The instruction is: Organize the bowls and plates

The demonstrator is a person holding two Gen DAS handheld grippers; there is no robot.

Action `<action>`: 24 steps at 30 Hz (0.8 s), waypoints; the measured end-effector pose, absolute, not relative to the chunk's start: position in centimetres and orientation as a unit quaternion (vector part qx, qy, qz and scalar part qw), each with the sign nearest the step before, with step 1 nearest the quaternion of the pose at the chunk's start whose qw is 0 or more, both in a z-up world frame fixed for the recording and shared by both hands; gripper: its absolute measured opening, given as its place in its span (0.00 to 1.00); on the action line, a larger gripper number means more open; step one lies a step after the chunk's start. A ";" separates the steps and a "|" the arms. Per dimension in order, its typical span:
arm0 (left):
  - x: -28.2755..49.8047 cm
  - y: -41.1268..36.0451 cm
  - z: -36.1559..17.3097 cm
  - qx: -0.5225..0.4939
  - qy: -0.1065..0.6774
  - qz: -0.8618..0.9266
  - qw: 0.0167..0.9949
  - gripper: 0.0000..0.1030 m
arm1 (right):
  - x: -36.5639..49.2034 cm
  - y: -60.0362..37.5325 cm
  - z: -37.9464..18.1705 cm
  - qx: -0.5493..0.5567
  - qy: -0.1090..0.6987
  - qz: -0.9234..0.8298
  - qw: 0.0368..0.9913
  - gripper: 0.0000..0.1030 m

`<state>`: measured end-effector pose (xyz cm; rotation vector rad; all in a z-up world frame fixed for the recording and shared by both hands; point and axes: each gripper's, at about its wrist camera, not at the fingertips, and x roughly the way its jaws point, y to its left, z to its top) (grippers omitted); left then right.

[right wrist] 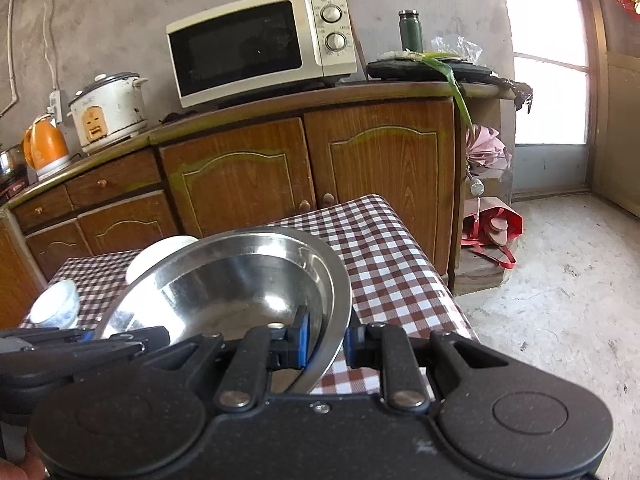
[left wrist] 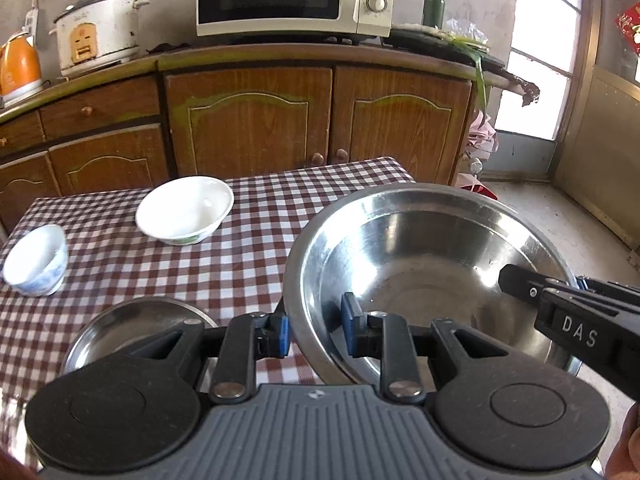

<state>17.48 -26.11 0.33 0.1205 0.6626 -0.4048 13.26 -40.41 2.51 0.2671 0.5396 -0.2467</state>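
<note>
With both my left claw (left wrist: 315,334) and right claw (right wrist: 325,344) clamped on opposite rims of the steel basin (left wrist: 432,256) above the checked table (left wrist: 248,216), I should carry it level.

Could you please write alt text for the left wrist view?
Both grippers, left gripper and right gripper, clamp opposite rims of a large steel bowl over a checked tablecloth. A white bowl, blue-patterned bowl and steel plate lie alongside.
</note>
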 end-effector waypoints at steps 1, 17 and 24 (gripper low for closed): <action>17.0 -25.8 0.4 0.058 0.322 -0.198 0.924 0.25 | 12.7 -40.1 2.8 0.130 0.264 -0.120 0.948 0.22; 12.4 -22.3 1.0 0.076 0.306 -0.187 0.930 0.28 | 7.9 -35.9 4.3 0.124 0.253 -0.107 0.953 0.22; 11.7 -21.3 1.0 0.075 0.306 -0.185 0.931 0.28 | 7.3 -34.9 4.5 0.120 0.253 -0.103 0.955 0.22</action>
